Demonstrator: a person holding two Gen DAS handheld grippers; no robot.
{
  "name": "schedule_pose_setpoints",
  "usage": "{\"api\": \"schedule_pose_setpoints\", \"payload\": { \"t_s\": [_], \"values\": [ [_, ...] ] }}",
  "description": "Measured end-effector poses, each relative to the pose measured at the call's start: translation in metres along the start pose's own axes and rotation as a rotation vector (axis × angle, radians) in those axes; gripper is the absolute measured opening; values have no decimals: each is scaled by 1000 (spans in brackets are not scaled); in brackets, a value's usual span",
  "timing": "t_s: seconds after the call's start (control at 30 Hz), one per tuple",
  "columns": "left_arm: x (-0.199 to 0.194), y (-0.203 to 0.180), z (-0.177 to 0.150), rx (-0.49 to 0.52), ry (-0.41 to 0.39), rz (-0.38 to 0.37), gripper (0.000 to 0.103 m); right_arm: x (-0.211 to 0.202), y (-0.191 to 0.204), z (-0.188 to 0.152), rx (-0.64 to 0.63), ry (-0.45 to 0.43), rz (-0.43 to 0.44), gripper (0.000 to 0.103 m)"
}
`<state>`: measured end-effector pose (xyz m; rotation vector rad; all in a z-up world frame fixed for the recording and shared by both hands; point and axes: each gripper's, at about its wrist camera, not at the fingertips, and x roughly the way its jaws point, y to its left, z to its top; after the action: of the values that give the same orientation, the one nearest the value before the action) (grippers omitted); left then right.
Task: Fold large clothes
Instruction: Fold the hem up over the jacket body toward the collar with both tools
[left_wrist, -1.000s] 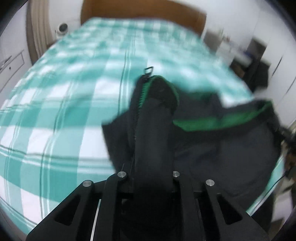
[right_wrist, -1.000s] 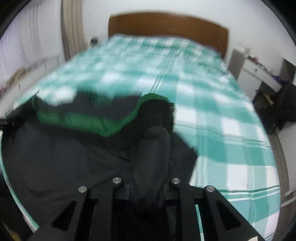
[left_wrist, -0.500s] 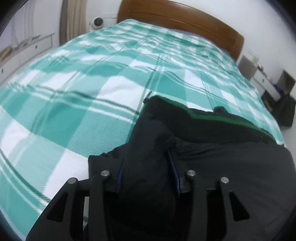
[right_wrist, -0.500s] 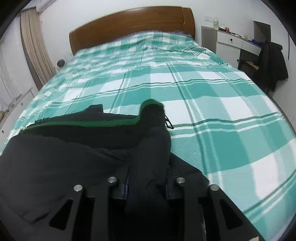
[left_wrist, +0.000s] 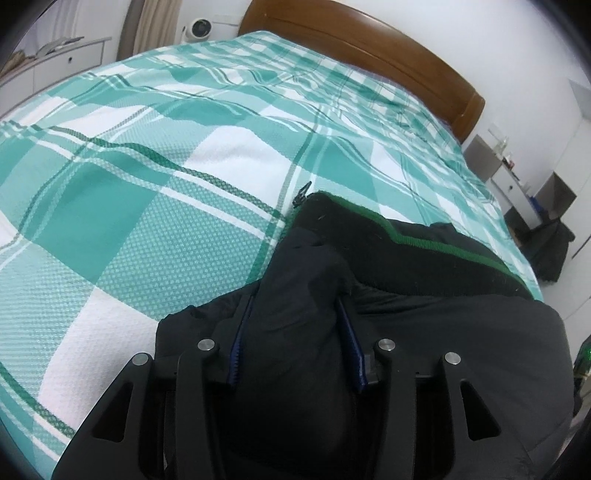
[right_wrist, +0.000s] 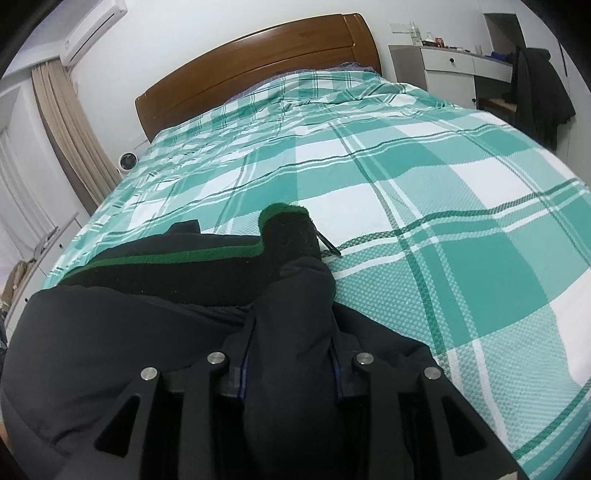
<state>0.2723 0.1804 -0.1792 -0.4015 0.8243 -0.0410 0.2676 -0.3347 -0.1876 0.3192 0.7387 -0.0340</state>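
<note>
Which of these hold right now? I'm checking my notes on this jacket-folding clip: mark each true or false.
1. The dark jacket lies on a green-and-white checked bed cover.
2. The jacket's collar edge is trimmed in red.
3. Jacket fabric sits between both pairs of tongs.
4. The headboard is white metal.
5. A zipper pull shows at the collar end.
1. True: the dark jacket lies on the checked bed cover.
2. False: the collar trim is green.
3. True: fabric fills the left tongs and the right tongs.
4. False: the headboard is brown wood.
5. True: the zipper pull lies on the cover.
</note>
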Motion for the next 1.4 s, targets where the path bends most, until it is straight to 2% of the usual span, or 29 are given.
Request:
{"api": "schedule_pose_setpoints", "payload": {
  "t_s": [0.27,0.43,0.53,0.57,0.63,0.67,0.7,0.73,0.8,0.9,1.0,1.1,1.13,1.17,1.27,1.4],
  "values": [
    [3,3,1,-14,0,-18,46,2,-2,0,9,-3,10,30],
    [2,2,7,-16,52,-1,49,1,-4,0,25,-2,30,32],
    [-15,-6,21,15,139,73,55,-1,-9,5,52,20,62,34],
    [-26,-9,24,23,139,94,55,-3,-11,7,65,36,79,36],
    [-70,-20,29,39,67,62,60,-8,-13,12,86,59,92,46],
    [-87,-28,30,58,31,44,68,-10,-14,14,96,76,76,66],
    [-109,-42,29,97,-18,27,78,-13,-15,15,112,98,70,77],
    [-125,-59,28,141,-57,9,82,-19,-15,17,127,110,81,78],
    [-139,-93,24,226,-82,-50,91,-37,-13,20,135,93,94,78],
    [-122,-152,12,349,-12,-135,92,-75,-2,21,88,33,125,78],
    [-79,-190,-5,430,49,-114,92,-115,8,8,29,1,165,79],
    [-21,-195,-28,452,153,-28,92,-152,12,-16,-16,-7,200,79],
    [-10,-192,-37,454,169,-19,94,-162,10,-25,-22,-11,208,79],
    [-2,-188,-46,461,152,-19,97,-174,7,-38,-22,-16,212,79],
    [0,-184,-55,476,129,-15,98,-191,-8,-76,18,-9,201,84],
    [-14,-187,-54,491,162,-11,94,-193,-25,-116,84,48,157,84]
  ]
}}
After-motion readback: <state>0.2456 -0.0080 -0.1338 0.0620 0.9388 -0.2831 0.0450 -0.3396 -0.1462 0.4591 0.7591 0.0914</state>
